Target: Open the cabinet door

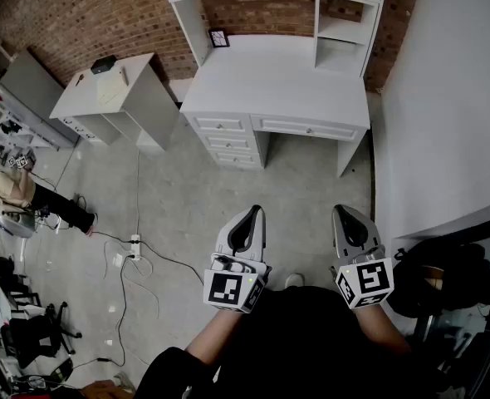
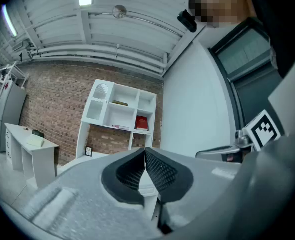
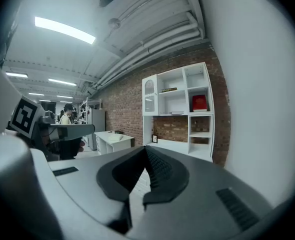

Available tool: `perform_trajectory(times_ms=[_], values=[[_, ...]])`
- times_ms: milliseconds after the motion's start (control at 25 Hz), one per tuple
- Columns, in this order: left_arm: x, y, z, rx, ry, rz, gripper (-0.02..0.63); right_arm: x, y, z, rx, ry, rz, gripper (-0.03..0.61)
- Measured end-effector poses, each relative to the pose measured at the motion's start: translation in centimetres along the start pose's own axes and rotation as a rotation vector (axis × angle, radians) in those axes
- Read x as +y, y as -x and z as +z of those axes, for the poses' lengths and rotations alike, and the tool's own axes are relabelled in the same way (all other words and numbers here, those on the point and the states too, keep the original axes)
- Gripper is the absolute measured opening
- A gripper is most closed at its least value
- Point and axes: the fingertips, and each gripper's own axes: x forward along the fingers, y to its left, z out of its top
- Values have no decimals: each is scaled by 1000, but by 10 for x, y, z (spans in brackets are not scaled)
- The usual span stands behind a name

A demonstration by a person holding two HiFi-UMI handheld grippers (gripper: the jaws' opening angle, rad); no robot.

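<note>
Left claw (image 1: 252,211) and right claw (image 1: 345,210) both pinched tight on nothing, side by side, well short of the white worktop (image 1: 278,81).

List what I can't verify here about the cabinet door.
- Arched cabinet door: handle too small in both gripper views; head view's top edge cuts it off.
- Desk drawers: mostly hidden behind the shut left tongs in the left gripper view.
- Framed picture: content too small.
</note>
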Motion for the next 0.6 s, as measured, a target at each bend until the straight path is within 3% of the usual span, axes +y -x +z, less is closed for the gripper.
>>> perform_trajectory(times_ms=[320,600], values=[[-8,7,-2,-19,25,30,20,-7,14,-16,6,-47,39,0],[10,15,-30,38,-8,59,20,-1,14,-40,38,-95,66,0]])
